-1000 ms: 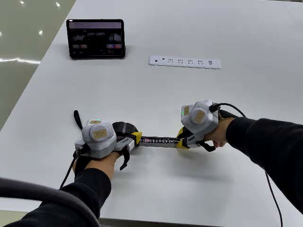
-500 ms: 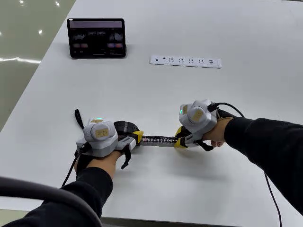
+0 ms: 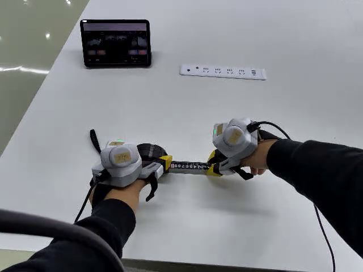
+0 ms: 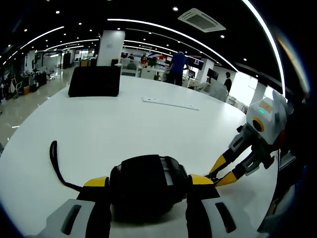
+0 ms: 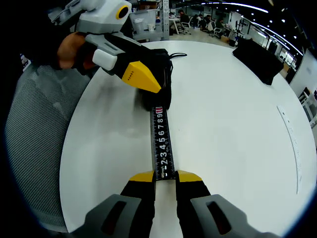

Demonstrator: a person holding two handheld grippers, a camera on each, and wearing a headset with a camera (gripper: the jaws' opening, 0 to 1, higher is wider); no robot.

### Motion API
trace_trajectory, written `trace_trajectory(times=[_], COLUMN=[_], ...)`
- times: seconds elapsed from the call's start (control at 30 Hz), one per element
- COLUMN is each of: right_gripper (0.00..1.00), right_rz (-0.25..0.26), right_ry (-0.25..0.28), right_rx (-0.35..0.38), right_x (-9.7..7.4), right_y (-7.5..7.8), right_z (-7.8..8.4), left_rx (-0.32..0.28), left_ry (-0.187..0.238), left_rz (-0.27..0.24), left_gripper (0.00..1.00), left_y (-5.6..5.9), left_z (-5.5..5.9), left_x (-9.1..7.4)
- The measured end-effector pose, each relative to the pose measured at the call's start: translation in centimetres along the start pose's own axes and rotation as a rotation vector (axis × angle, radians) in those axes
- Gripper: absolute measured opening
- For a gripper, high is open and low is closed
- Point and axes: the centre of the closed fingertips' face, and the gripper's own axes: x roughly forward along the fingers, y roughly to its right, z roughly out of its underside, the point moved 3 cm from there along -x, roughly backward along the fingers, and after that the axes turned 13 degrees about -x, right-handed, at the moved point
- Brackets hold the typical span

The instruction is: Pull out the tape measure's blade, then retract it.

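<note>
We see the left gripper (image 4: pixel 148 180) clamped on the black tape measure case (image 4: pixel 146 198), which rests on the white table (image 3: pixel 238 113). A short stretch of blade (image 5: pixel 162 144) runs right from the case to the right gripper (image 5: pixel 162 176), whose yellow-tipped jaws pinch the blade's end.

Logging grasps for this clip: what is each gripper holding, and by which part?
The left gripper clamps the tape measure case across its sides; the right gripper pinches the blade at its free end.
</note>
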Motion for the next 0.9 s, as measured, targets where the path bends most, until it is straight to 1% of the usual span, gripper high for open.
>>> trace_trajectory(times=[0.3, 0.6, 0.9], right_gripper=[0.11, 0.11, 0.11], right_rz=[0.000, 0.001, 0.007], right_ry=[0.010, 0.010, 0.031], right_rx=[-0.002, 0.002, 0.017], right_x=[0.4, 0.5, 0.8], right_y=[0.1, 0.3, 0.2], right_z=[-1.1, -1.4, -1.7], left_rx=[0.001, 0.002, 0.000], left_ry=[-0.002, -0.006, -0.009], left_rz=[0.002, 0.002, 0.002], left_gripper=[0.57, 0.57, 0.57], left_y=[0.0, 0.0, 0.1], left_z=[0.0, 0.0, 0.0], left_x=[0.0, 0.0, -0.1])
